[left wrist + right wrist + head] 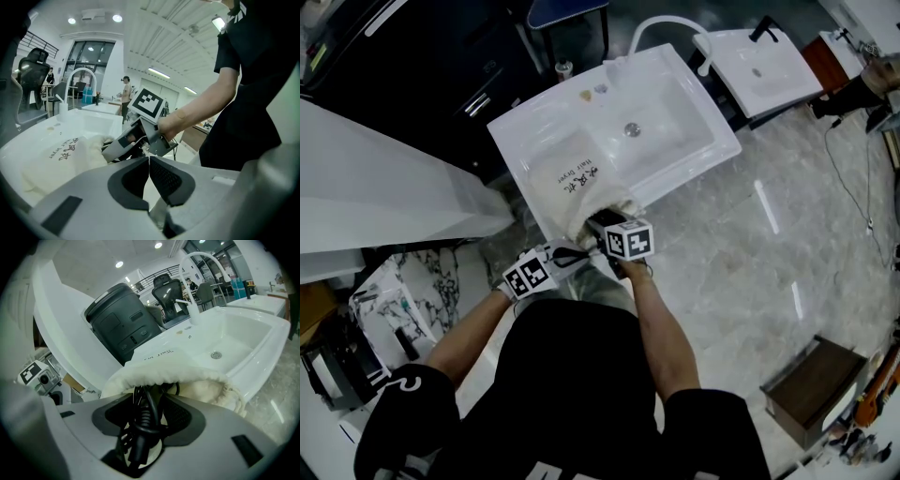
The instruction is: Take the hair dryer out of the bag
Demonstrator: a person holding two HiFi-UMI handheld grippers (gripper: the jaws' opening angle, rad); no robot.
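Observation:
A cream drawstring bag (572,178) printed "Hair Dryer" lies on the left part of a white sink (684,112), its mouth toward me. My right gripper (605,225) reaches into that mouth. In the right gripper view its jaws (149,401) stand wide around the hair dryer's black cord bundle (143,423), which fills the gap under the bag's rim (159,373). The dryer's body is hidden in the bag. My left gripper (561,255) sits just left of the mouth. Its jaws (149,160) meet at the tips, with a pale strip of the bag's edge (161,211) caught behind them.
A curved white faucet (670,23) rises behind the sink, and a second sink (769,66) stands to its right. A white counter (375,187) lies at left, a black bin (122,324) beside it. A brown box (811,389) sits on the marble floor.

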